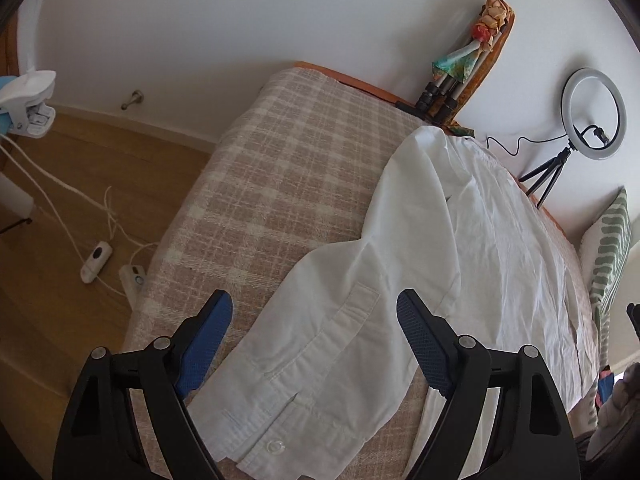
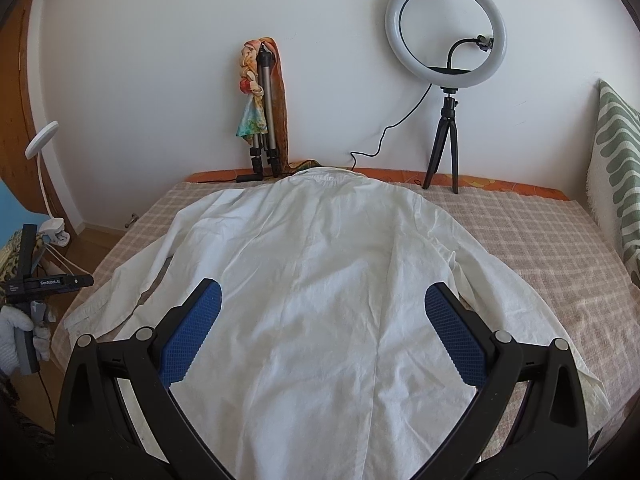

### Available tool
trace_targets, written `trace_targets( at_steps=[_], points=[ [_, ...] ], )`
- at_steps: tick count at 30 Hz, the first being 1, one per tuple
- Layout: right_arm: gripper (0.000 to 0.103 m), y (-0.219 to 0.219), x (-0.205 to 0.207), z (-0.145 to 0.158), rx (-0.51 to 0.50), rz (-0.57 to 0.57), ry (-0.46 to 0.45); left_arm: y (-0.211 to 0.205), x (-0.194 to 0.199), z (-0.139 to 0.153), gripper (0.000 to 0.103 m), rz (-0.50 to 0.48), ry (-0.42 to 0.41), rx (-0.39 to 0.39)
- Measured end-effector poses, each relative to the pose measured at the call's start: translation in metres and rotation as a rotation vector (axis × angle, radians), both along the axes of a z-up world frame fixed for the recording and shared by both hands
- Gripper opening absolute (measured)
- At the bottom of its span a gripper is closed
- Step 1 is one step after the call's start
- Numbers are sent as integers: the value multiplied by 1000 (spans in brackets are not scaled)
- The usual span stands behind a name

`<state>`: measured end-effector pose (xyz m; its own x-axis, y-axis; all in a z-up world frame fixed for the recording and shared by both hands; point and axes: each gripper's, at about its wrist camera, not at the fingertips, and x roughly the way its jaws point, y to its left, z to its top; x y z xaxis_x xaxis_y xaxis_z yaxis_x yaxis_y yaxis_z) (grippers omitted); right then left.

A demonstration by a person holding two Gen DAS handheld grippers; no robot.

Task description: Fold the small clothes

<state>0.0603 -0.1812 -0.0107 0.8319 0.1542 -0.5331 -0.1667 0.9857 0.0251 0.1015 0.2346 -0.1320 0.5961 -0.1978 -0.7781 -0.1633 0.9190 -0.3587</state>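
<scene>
A white long-sleeved shirt (image 2: 320, 280) lies flat, back side up, on a bed with a beige checked cover (image 2: 540, 248), collar toward the wall and both sleeves spread out. In the left wrist view the shirt's left sleeve (image 1: 320, 344) with its buttoned cuff lies between the fingers of my left gripper (image 1: 314, 308), which is open and empty above it. My right gripper (image 2: 322, 298) is open and empty, hovering over the lower back of the shirt. The left gripper also shows at the far left of the right wrist view (image 2: 44, 284).
A ring light on a small tripod (image 2: 446, 40) and a folded tripod with a colourful scarf (image 2: 262, 108) stand at the wall behind the bed. A green-patterned pillow (image 2: 616, 168) leans at the right. Cables and power strips (image 1: 96, 260) lie on the wooden floor at the left.
</scene>
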Motion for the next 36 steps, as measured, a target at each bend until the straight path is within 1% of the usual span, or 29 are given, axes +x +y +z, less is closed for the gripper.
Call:
trace_targets(
  at_steps=[1, 3, 5, 6, 7, 9, 10, 11, 13, 14, 15, 18, 20, 22, 24, 27, 30, 33, 36],
  points=[
    [103, 0, 0, -1, -3, -1, 2, -1, 6, -3, 84, -17, 5, -6],
    [103, -1, 0, -3, -9, -4, 8, -5, 17, -7, 83, -40, 12, 12],
    [103, -4, 0, -5, -9, -9, 18, -8, 27, -13, 67, -61, 32, 29],
    [103, -6, 0, -6, -7, -10, 23, -8, 31, -17, 53, -71, 47, 24],
    [103, -8, 0, -7, -5, -13, 27, -9, 33, -20, 50, -75, 61, 17],
    [103, -13, 0, -8, -1, -20, 33, -8, 35, -23, 50, -68, 58, 20],
    [103, -16, -1, -8, 3, -23, 37, -9, 36, -22, 45, -71, 57, 28],
    [103, -18, -1, -7, 10, -26, 41, -9, 37, -21, 39, -77, 54, 36],
    [103, -23, -1, -7, 19, -32, 47, -8, 37, -22, 8, -74, 44, 22],
    [103, -25, -1, -8, 19, -38, 49, -7, 37, -23, 6, -70, 38, -9],
    [103, -27, 0, -8, 20, -42, 52, -5, 37, -24, 5, -63, 34, -31],
    [103, -31, -1, -8, 40, -44, 66, -7, 36, -20, 3, -58, 22, -58],
    [103, -34, -1, -7, 51, -46, 73, -9, 33, -12, 2, -65, -5, -95],
    [103, -35, -1, -7, 60, -48, 77, -15, 29, -2, 2, -71, -35, -116],
    [103, -36, -1, -7, 68, -47, 82, -25, 23, 10, 1, -99, -69, -128],
    [103, -37, -2, -7, 77, -45, 86, -48, 13, 33, 1, -140, -129, -124],
    [103, -35, -2, -7, 70, -42, 81, -78, 5, 58, 1, -218, -188, -102],
    [103, -33, -3, -7, 56, -42, 73, -113, 6, 68, 1, -307, -195, -69],
    [103, -32, -3, -6, 49, -42, 66, -143, 8, 64, 1, -379, -165, -60]
  ],
)
